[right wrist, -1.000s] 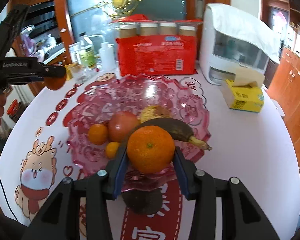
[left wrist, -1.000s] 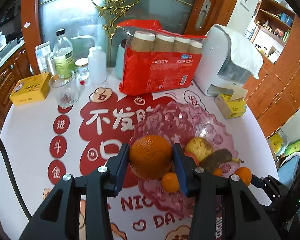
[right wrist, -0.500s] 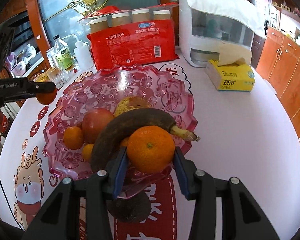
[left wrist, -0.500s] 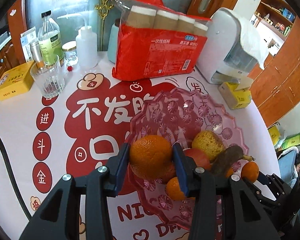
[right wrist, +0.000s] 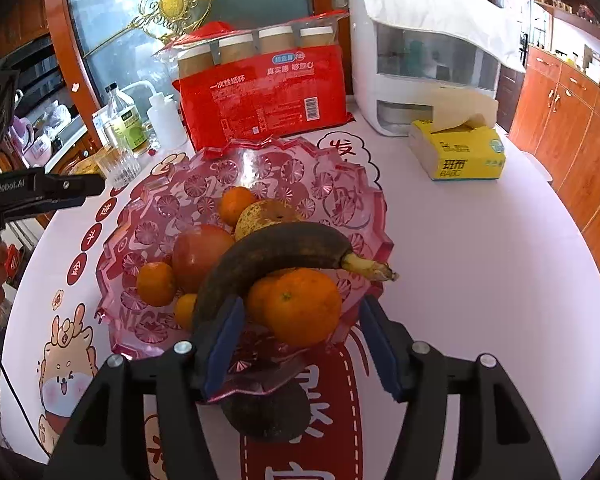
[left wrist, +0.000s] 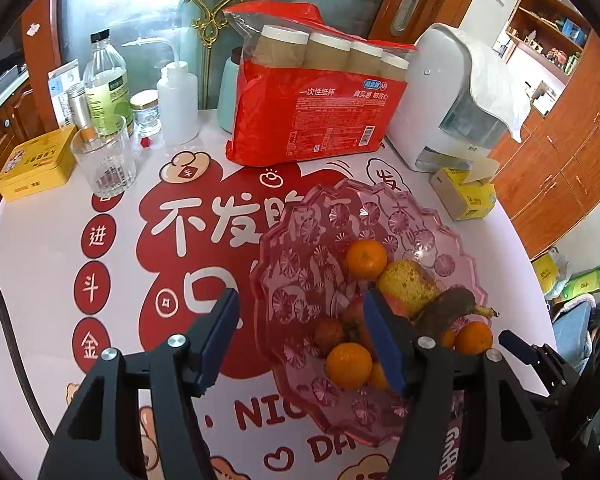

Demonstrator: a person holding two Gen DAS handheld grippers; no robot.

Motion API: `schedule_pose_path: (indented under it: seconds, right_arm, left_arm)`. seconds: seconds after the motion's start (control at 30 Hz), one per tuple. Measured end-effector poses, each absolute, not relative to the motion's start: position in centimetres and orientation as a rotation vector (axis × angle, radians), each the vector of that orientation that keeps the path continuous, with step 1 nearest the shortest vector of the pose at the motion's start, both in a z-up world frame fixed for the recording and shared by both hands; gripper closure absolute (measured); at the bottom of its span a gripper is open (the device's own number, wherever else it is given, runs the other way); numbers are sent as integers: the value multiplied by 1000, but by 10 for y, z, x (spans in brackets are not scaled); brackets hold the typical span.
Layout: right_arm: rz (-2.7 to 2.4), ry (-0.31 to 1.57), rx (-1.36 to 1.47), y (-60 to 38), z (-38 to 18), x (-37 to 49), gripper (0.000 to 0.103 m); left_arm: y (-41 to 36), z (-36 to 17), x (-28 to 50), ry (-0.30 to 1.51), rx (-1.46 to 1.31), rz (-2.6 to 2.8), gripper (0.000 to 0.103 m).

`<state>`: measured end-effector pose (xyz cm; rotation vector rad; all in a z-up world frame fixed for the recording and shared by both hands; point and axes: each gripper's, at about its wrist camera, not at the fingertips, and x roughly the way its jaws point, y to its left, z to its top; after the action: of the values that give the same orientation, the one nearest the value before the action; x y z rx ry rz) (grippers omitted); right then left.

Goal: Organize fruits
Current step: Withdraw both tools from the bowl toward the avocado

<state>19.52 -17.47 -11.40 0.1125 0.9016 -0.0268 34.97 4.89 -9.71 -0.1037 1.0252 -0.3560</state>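
Observation:
A pink glass fruit bowl (left wrist: 300,240) (right wrist: 340,184) stands on the red and white table mat. It holds several oranges, a red apple (right wrist: 202,254), a yellow pear (left wrist: 406,284) (right wrist: 266,214) and a dark banana (right wrist: 276,254) (left wrist: 446,310). My left gripper (left wrist: 300,332) is open and empty over the bowl's left rim; an orange (left wrist: 366,258) lies in the bowl beyond it. My right gripper (right wrist: 302,338) is open; an orange (right wrist: 302,306) rests at the bowl's near edge between its fingers. A dark avocado (right wrist: 270,410) lies on the table under the rim.
A red pack of paper cups (left wrist: 320,108), a white appliance (left wrist: 452,100), a yellow tissue box (right wrist: 458,152), a drinking glass (left wrist: 104,156), bottles (left wrist: 106,80) and a yellow tin (left wrist: 36,162) stand along the back. The left gripper shows at the left of the right wrist view (right wrist: 40,192).
Both grippers have opened and let go of their oranges, which now lie in the bowl. Both grippers moved closer over the bowl.

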Motion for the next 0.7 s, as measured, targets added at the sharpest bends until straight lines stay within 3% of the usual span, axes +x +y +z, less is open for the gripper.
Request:
schedule_pose_path:
  seconds: [0.27, 0.4, 0.7]
  right_arm:
    - [-48, 865, 179, -187, -95, 171, 41]
    - [-62, 843, 194, -191, -86, 156, 33]
    - [-61, 860, 205, -188, -87, 124, 32]
  left_arm:
    - [51, -85, 317, 1040, -109, -356, 36]
    - [48, -83, 300, 1049, -103, -356, 33]
    - [49, -86, 263, 1083, -110, -362, 26]
